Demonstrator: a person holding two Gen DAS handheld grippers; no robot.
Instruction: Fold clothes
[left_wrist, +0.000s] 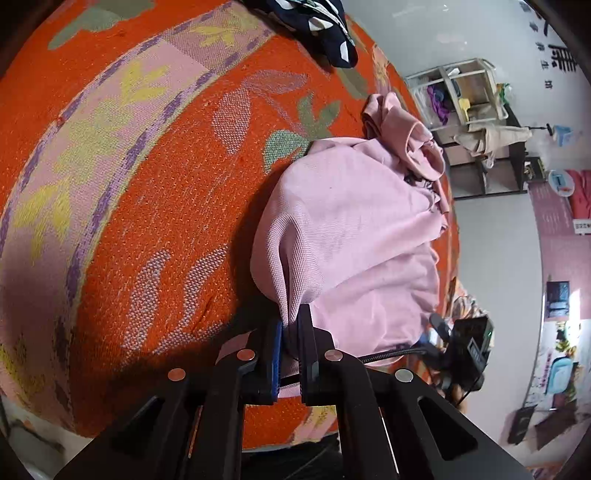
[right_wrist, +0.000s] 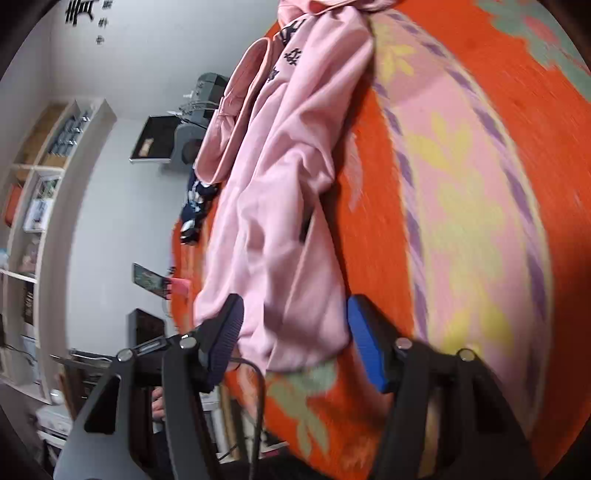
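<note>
A: Where is the garment lying from each gripper?

B: The left gripper (left_wrist: 290, 334) is pinching a fold of the pink hoodie (left_wrist: 351, 229). The right gripper (right_wrist: 295, 332) is standing partly open, straddling the near hem without pressing.

A: And its long axis?

B: It is running away from both along the orange blanket (left_wrist: 166, 206), rumpled, hood lying farthest.

- The dark navy garment with white dots (left_wrist: 325, 26) is cut off by the left wrist view's top edge.
- The soft pink knit sweatshirt (right_wrist: 280, 206) runs past the right wrist view's top edge; its dark printed lettering (right_wrist: 291, 55) is too blurred to read.
- The orange patterned woven cover (right_wrist: 480, 184) smears with motion blur.
</note>
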